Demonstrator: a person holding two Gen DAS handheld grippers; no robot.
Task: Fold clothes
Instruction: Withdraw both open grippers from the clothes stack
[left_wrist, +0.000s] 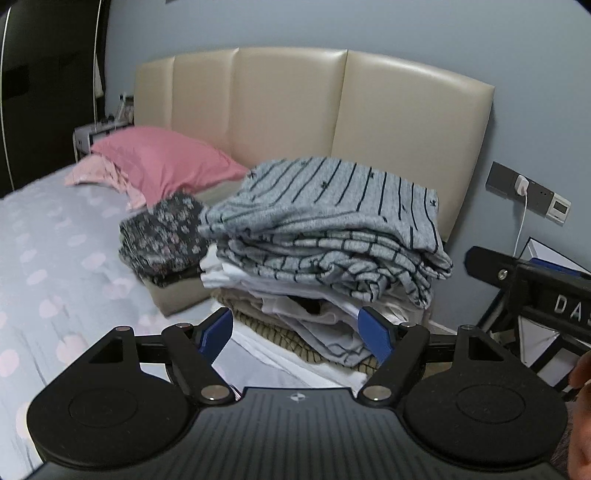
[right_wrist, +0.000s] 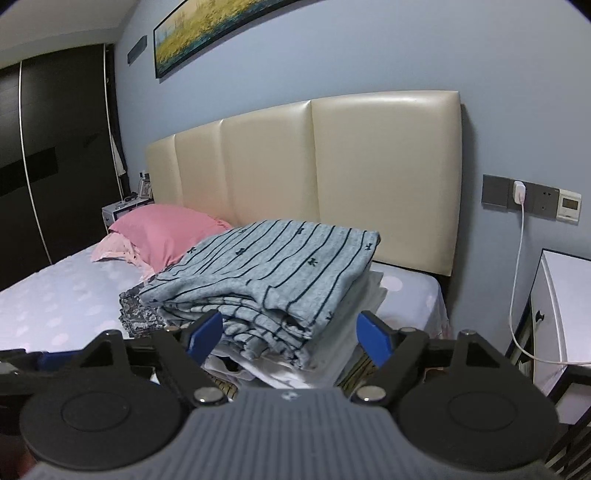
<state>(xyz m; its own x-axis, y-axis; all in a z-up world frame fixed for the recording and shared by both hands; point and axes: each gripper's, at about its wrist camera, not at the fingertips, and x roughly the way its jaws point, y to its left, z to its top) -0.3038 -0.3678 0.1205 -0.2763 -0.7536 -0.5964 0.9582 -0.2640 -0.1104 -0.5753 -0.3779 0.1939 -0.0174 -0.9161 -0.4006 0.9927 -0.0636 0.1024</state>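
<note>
Left gripper open wide, blue pads empty, aimed at the lower layers of the stack. Right gripper also open, nothing between the pads, facing the stack's front edge just beyond the tips; neither looks to touch cloth. Task item: folded grey striped top sits on the stack, at the head end of the bed, close to the headboard. Probably placed there as the finished pile, so both tongs empty fits a just-deposited garment, a judgement only. Under it white pieces and an olive striped one, edges uneven, so the pile could slump if nudged. Floral dark garment lies folded just beside the stack on the left, pink pillow behind. No unfolded garment in view, next item unknown. Right side: white nightstand, charger cable hanging from the wall socket, near the right gripper's path.
</note>
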